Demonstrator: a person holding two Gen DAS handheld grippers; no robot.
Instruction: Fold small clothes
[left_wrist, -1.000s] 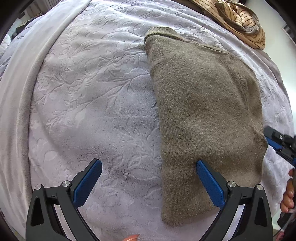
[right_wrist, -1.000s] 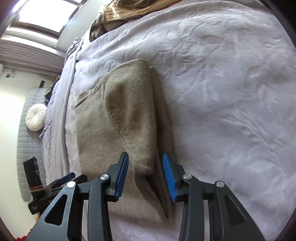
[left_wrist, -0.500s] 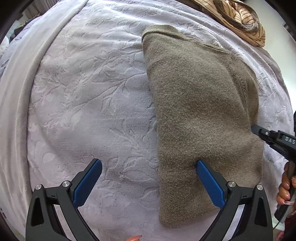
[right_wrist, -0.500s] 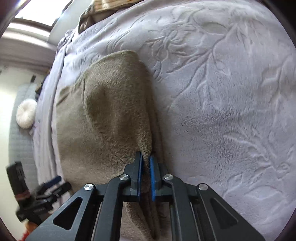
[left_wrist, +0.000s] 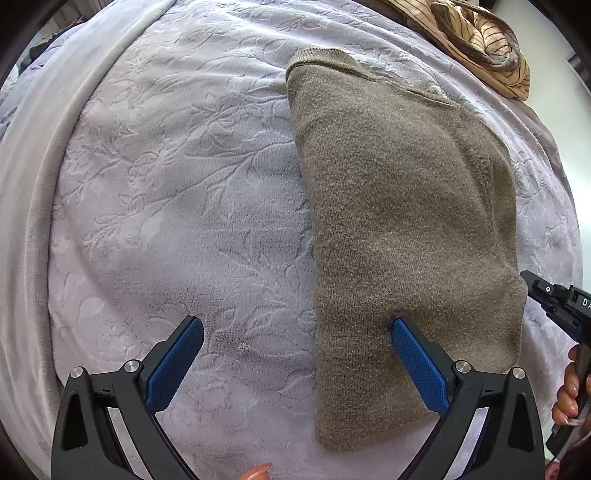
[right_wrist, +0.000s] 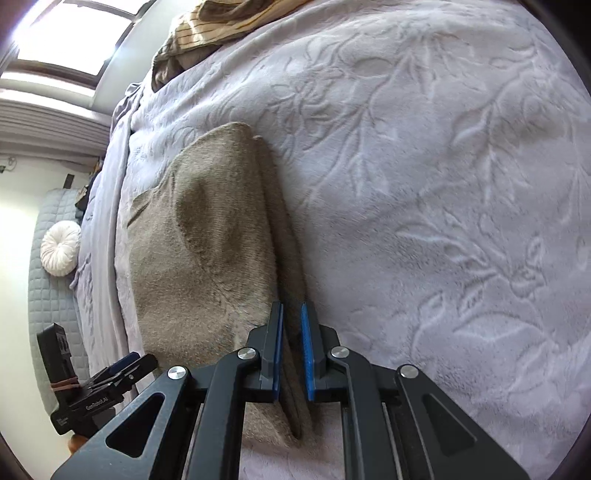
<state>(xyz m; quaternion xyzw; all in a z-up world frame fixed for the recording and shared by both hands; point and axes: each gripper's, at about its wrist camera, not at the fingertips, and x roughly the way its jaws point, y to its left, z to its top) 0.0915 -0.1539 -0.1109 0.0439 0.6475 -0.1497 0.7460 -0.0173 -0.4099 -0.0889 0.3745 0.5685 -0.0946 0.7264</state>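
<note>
An olive-brown knitted garment (left_wrist: 402, 221) lies folded lengthwise on the lilac embossed bedspread (left_wrist: 166, 206). My left gripper (left_wrist: 295, 332) is open wide just above the bed; its right finger rests on the garment's near part and its left finger is over bare bedspread. In the right wrist view the garment (right_wrist: 214, 251) runs away from me, and my right gripper (right_wrist: 291, 325) is shut on its folded right edge near the close end. The right gripper's body (left_wrist: 557, 299) shows at the right edge of the left wrist view.
A striped tan garment (left_wrist: 476, 40) lies bunched at the far end of the bed, also seen in the right wrist view (right_wrist: 218, 18). A grey quilted headboard with a round white cushion (right_wrist: 61, 247) stands at the left. The left gripper (right_wrist: 103, 384) shows low left there.
My right gripper has gone from open around the garment's folded edge to shut on it. The left gripper has stayed open and nearly still.
</note>
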